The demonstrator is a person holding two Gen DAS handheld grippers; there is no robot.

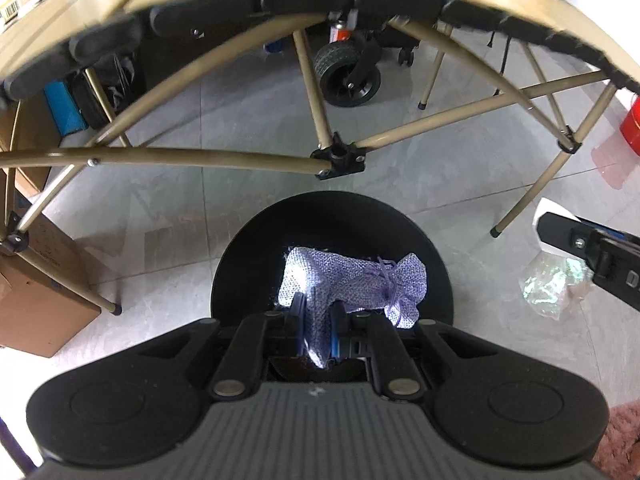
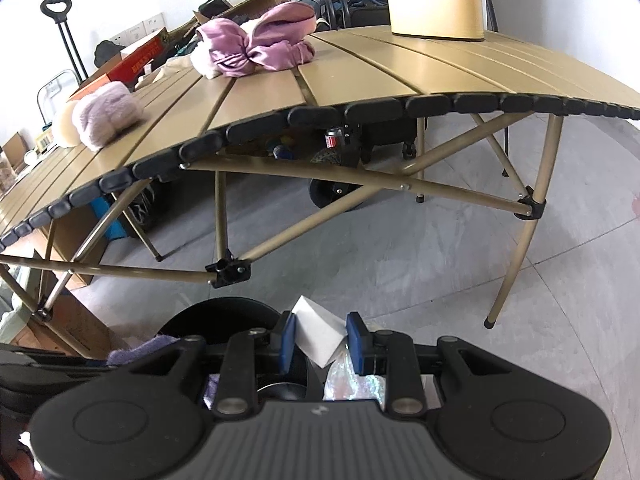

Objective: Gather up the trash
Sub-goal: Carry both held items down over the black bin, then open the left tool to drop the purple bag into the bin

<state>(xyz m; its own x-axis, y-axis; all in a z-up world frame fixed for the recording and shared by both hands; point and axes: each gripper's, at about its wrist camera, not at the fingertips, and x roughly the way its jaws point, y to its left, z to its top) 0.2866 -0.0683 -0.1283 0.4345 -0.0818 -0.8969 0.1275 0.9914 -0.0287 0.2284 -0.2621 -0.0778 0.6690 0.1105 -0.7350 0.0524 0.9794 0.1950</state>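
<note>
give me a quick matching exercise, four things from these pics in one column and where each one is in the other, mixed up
Things:
1. purple pouch
2. white paper
3. shiny wrapper
4. pink satin cloth

Places:
A. on the table top
B. on the floor tiles
C. pinched in the left gripper, over the black bin
D. between the right gripper fingers

Pairs: 1-C, 2-D, 3-B, 4-A

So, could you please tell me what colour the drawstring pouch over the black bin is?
The pouch is pale lilac with a purple drawstring, clearest in the left wrist view.
</note>
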